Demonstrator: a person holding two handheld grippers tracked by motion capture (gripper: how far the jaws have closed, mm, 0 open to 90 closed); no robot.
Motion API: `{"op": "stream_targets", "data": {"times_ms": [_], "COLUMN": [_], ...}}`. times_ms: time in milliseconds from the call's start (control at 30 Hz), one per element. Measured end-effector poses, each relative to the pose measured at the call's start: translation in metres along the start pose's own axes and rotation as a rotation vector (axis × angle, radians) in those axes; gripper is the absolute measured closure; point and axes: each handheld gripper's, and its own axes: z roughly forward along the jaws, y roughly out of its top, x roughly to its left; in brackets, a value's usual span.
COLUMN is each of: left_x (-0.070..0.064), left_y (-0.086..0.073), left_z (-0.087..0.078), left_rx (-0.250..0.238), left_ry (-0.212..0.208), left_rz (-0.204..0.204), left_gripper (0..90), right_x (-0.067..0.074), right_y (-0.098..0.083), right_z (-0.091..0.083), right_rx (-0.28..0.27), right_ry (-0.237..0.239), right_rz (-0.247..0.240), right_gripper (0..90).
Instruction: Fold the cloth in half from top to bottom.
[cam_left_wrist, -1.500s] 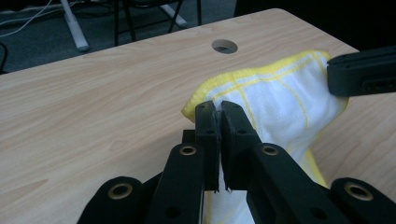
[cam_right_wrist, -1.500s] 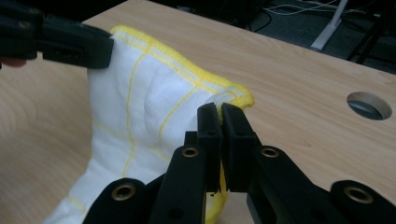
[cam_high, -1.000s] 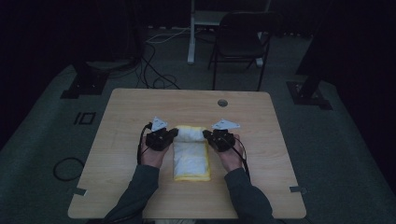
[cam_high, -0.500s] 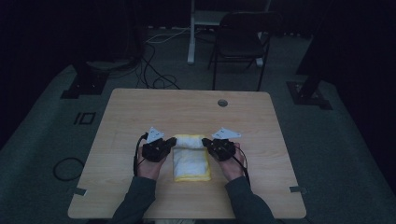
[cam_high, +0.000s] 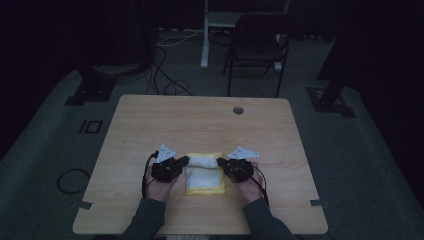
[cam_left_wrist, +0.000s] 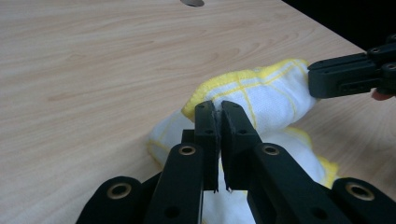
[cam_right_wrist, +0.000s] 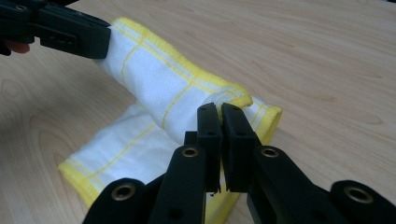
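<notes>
Cloth (cam_high: 204, 173), white with yellow edging and yellow grid lines, lay on the table (cam_high: 200, 125) at the near middle, between the two hands. Left gripper (cam_high: 183, 161) held the far left corner; right gripper (cam_high: 223, 162) held the far right corner. In the left gripper view the jaws were clamped together on a pinch of the hem (cam_left_wrist: 212, 100); in the right gripper view the jaws were likewise pressed tight on the yellow edge (cam_right_wrist: 229, 100).

Both views showed the gripped edge lifted off the wood and stretched as a band between the grippers, with a lower layer of cloth lying flat beneath it.

Judged progress: a fold in hand, the far edge being carried toward the near one. The cloth already looked compact, roughly square. The lifted edge had not yet been laid down, nor its corners matched to the near corners (cam_right_wrist: 74, 175). Left to do, by my reading: lower the edge onto the near hem, let go, perhaps smooth it.

Far side of the table bare apart from a round cable hole (cam_high: 238, 110).
</notes>
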Motion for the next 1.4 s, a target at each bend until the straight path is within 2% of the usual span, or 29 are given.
{"op": "stream_targets", "data": {"times_ms": [233,500,600,667,733,767,833,933,1000,1167,1400], "left_x": [-0.006,-0.007,-0.005,-0.001,-0.001,0.006,0.009,0.016,0.019,0.016,0.006], "left_y": [-0.013,-0.03,-0.034,-0.033,-0.033,-0.024,-0.018,-0.012,-0.011,-0.017,-0.023], "left_z": [-0.001,0.0,0.0,-0.003,-0.003,-0.006,-0.005,0.001,0.007,0.015,0.015], "left_rx": [0.018,0.054,0.054,0.036,0.036,0.024,0.02,0.031,0.059,0.103,0.115], "left_ry": [-0.005,-0.01,0.004,0.012,0.012,0.016,0.025,0.033,0.025,0.016,-0.007], "left_rz": [-0.003,-0.034,-0.052,-0.074,-0.074,-0.088,-0.083,-0.092,-0.096,-0.074,-0.05], "left_gripper": [86.6,85.4,81.6,76.4,75.4,74.6,74.4,74.4,74.3,74.0,73.3], "right_x": [0.004,0.008,0.009,0.01,0.011,0.011,0.012,0.012,0.011,0.009,0.008], "right_y": [-0.009,-0.019,-0.023,-0.025,-0.025,-0.026,-0.027,-0.028,-0.028,-0.028,-0.029], "right_z": [-0.001,0.001,0.003,0.004,0.004,0.005,0.005,0.005,0.005,0.003,0.0], "right_rx": [0.013,0.039,0.054,0.057,0.059,0.062,0.064,0.063,0.061,0.051,0.053], "right_ry": [0.008,0.019,0.025,0.029,0.03,0.03,0.03,0.029,0.028,0.017,0.01], "right_rz": [0.005,0.0,0.003,0.006,0.006,0.001,0.004,0.005,0.004,0.004,0.004], "right_gripper": [87.4,87.4,87.4,87.4,87.4,87.4,87.4,87.3,87.3,87.2,87.0]}}
